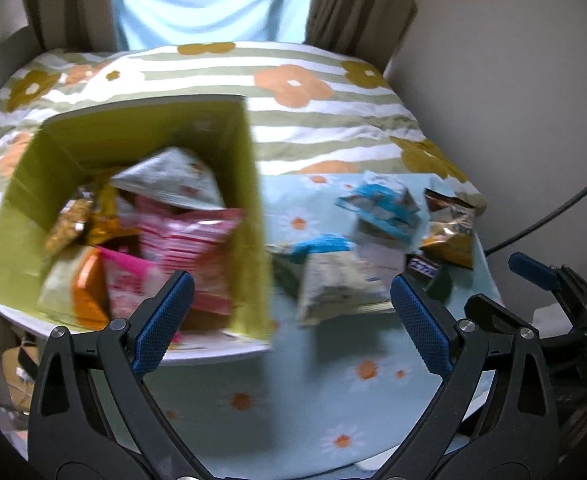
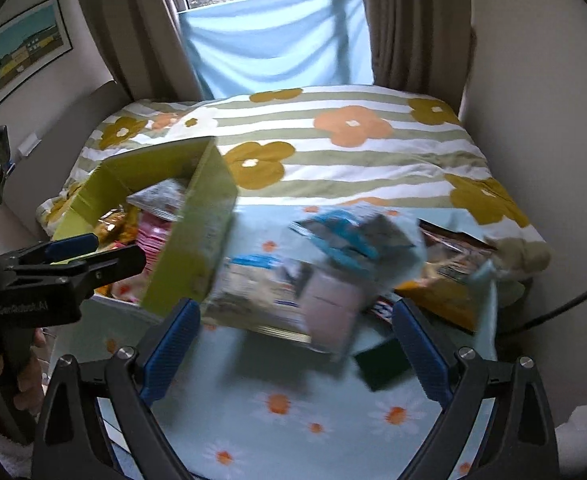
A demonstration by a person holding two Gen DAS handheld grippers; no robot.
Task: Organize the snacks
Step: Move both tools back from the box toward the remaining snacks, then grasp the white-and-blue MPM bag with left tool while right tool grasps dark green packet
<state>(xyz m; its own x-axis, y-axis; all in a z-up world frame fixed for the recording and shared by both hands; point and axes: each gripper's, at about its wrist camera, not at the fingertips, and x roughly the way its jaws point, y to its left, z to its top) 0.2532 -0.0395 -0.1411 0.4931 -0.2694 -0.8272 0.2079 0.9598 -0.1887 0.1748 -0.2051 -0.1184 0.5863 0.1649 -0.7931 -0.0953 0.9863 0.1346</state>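
Observation:
An open green cardboard box (image 1: 249, 216) stands on the left of the daisy-print cloth (image 1: 293, 400), full of snack packets, among them a pink one (image 1: 189, 240) and a white one (image 1: 169, 180). Right of it lie loose snacks: a pale packet (image 1: 333, 284), blue-and-white packets (image 1: 381, 208), a golden bag (image 1: 449, 232) and a dark bar (image 1: 423, 268). My left gripper (image 1: 291, 284) is open and empty, spanning the box's right wall and the pale packet. My right gripper (image 2: 295, 312) is open and empty just before the loose pile (image 2: 253, 292). The green box (image 2: 197, 240) shows at its left. Both views are blurred.
Behind the cloth lies a striped, flowered duvet (image 2: 333, 152), with curtains (image 2: 405, 20) and a window beyond. A wall (image 1: 513, 100) and a black cable (image 1: 553, 216) are on the right. A framed picture (image 2: 17, 52) hangs at the left. A small dark green square (image 2: 381, 360) lies near the right finger.

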